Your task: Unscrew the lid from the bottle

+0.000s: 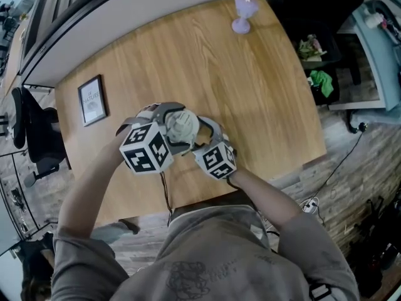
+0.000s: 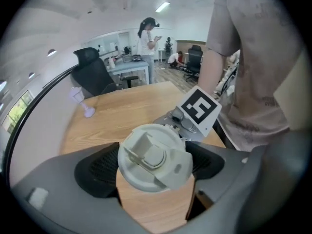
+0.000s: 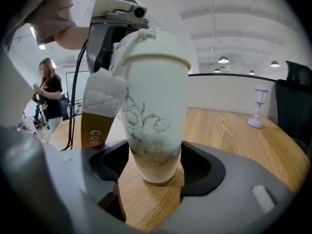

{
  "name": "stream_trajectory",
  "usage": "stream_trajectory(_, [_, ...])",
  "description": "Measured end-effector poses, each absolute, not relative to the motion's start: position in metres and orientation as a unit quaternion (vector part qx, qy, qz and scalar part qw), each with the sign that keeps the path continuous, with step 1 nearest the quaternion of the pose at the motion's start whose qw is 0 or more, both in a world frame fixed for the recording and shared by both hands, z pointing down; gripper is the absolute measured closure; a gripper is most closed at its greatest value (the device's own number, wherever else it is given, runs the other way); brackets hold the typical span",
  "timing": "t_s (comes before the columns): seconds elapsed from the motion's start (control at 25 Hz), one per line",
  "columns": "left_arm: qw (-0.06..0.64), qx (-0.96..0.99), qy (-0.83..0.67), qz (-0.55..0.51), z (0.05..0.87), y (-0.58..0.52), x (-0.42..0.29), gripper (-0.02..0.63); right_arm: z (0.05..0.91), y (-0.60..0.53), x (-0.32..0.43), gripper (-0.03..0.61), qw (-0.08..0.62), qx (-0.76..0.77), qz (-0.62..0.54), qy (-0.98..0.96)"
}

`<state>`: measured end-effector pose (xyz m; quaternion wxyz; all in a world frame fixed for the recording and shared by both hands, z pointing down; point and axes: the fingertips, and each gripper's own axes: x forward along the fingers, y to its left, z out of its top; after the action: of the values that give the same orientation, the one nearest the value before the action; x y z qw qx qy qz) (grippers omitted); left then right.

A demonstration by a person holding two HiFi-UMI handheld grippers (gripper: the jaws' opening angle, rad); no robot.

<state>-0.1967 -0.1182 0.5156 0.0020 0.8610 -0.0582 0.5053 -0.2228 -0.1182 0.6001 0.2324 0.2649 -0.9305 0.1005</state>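
Note:
A cream bottle [image 3: 155, 106] with a drawn flower stands upright on the wooden table [image 1: 250, 93]. Its round flip-top lid [image 2: 155, 158] is seen from above in the left gripper view. My left gripper [image 2: 155, 165] reaches down from above with both dark pads against the lid's rim. My right gripper [image 3: 156, 167] comes in from the side and its pads clamp the bottle's lower body. In the head view both grippers [image 1: 177, 127] [image 1: 193, 138] crowd round the lid [image 1: 182, 124] near the table's front. A white tab [image 3: 103, 94] and a brown strap hang off the lid.
A framed picture [image 1: 92, 100] lies on the table's left part. A lilac lamp-shaped ornament [image 1: 243, 14] stands at the far edge. A black office chair [image 1: 31, 130] is off the table's left. A person [image 2: 148, 38] stands in the room behind.

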Motion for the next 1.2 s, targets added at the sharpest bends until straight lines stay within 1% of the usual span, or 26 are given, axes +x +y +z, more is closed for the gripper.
stream_trajectory(0.44, [0.079, 0.853, -0.202, 0.474, 0.514, -0.124, -0.2, 0.194, 0.601, -0.116, -0.224, 0.239, 0.226, 0.267, 0.09, -0.933])
stream_trajectory(0.68, [0.099, 0.84, -0.264, 0.464, 0.51, -0.126, -0.203, 0.195, 0.599, -0.116, -0.226, 0.239, 0.227, 0.264, 0.087, -0.933])
stream_trajectory(0.8, [0.124, 0.834, -0.299, 0.448, 0.504, -0.129, -0.201, 0.195, 0.6, -0.116, -0.225, 0.239, 0.229, 0.263, 0.09, -0.933])
stream_trajectory(0.92, [0.134, 0.829, -0.32, 0.438, 0.5, -0.132, -0.198, 0.195, 0.6, -0.117, -0.222, 0.239, 0.229, 0.263, 0.092, -0.933])
stream_trajectory(1.08, [0.154, 0.83, -0.355, 0.402, 0.49, -0.133, -0.203, 0.195, 0.599, -0.117, -0.219, 0.239, 0.231, 0.259, 0.093, -0.933])
stream_trajectory(1.2, [0.156, 0.833, -0.382, 0.37, 0.474, -0.134, -0.209, 0.195, 0.599, -0.117, -0.219, 0.236, 0.234, 0.254, 0.094, -0.934])
